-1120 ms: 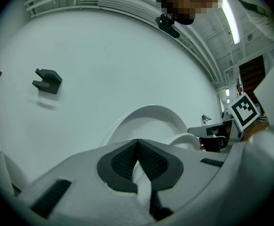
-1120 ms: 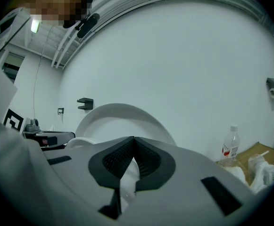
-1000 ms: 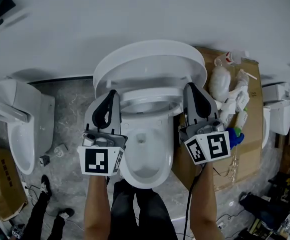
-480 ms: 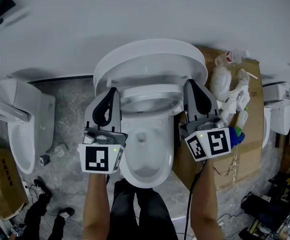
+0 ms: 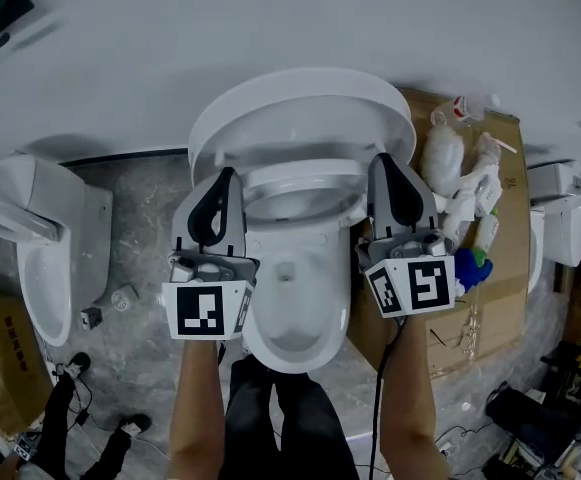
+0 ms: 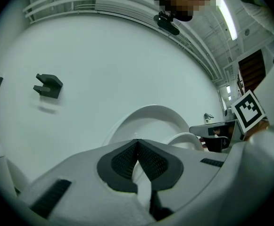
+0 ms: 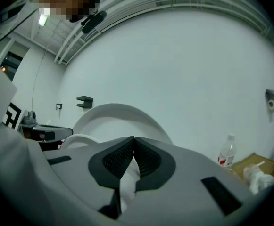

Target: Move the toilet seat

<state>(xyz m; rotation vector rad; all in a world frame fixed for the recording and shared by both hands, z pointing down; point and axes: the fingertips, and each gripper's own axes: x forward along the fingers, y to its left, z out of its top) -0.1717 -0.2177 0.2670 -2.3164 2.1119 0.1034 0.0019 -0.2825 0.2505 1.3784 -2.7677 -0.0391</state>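
Observation:
The white toilet bowl (image 5: 295, 308) stands below me against the wall. Its lid (image 5: 300, 108) is raised toward the wall, and the seat ring (image 5: 300, 186) is tilted up in front of it. My left gripper (image 5: 227, 175) is shut, its tip at the ring's left edge. My right gripper (image 5: 378, 160) is shut too, with its tip at the ring's right edge. In the left gripper view the jaws (image 6: 137, 141) meet with nothing between them, and the lid (image 6: 151, 126) rises behind. In the right gripper view the right gripper (image 7: 133, 138) has closed jaws with the lid (image 7: 113, 121) behind.
A second toilet (image 5: 45, 243) stands to the left and a third (image 5: 560, 218) at the far right. A flattened cardboard box (image 5: 515, 238) right of the bowl carries bottles and bags. Another carton (image 5: 0, 368) lies at lower left. A water bottle (image 7: 227, 153) stands by the wall.
Both grippers have shifted slightly forward toward the wall, and the lid and seat ring have tilted up a little more. The jaws stay shut.

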